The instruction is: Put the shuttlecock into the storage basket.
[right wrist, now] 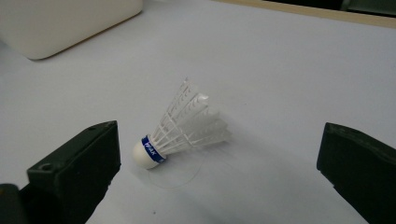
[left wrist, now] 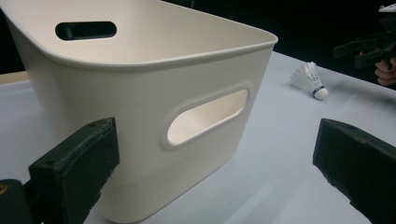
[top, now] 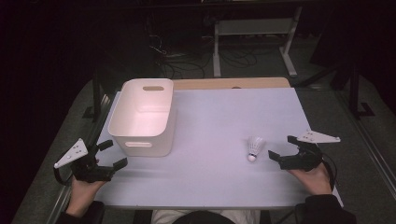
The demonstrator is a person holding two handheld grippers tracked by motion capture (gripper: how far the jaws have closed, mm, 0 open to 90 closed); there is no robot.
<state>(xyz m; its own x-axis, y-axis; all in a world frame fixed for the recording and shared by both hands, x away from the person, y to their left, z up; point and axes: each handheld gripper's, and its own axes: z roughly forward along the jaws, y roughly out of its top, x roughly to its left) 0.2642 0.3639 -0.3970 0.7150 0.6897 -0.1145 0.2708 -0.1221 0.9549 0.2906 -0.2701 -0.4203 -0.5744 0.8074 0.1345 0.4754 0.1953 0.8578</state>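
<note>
**Resting at the near edge: 2 open grippers, 1 shuttlecock, 1 bin**

Lying on its side on the pale lilac tabletop point(top: 219, 121), the white feathered shuttlecock with a blue band and white cork tip point(top: 254, 148) sits toward the right, cork pointing to the person's side. The black hand-held right gripper point(top: 282, 149) is just beside it, jaws spread wide and holding nothing; in the right gripper view the shuttlecock point(right wrist: 180, 128) lies in the gap between the 2 jaws, nearer the left one, untouched.

The black hand-held left gripper point(top: 112, 154) hovers at the table's near-left corner, jaws likewise wide apart and empty, aimed at the cream plastic bin with rounded corners and slot handles point(top: 142, 116). That bin point(left wrist: 154, 93) stands upright on the left half of the table, its near wall close in front of the jaws, not touching them.

Open surface runs between bin and shuttlecock, and across the whole far-right part of the table. A strip of bare wood point(top: 233, 83) shows along the far edge.

Beyond the table the room is dark: a white metal stand point(top: 254, 32) and loose cables point(top: 187, 63) lie on the floor.
</note>
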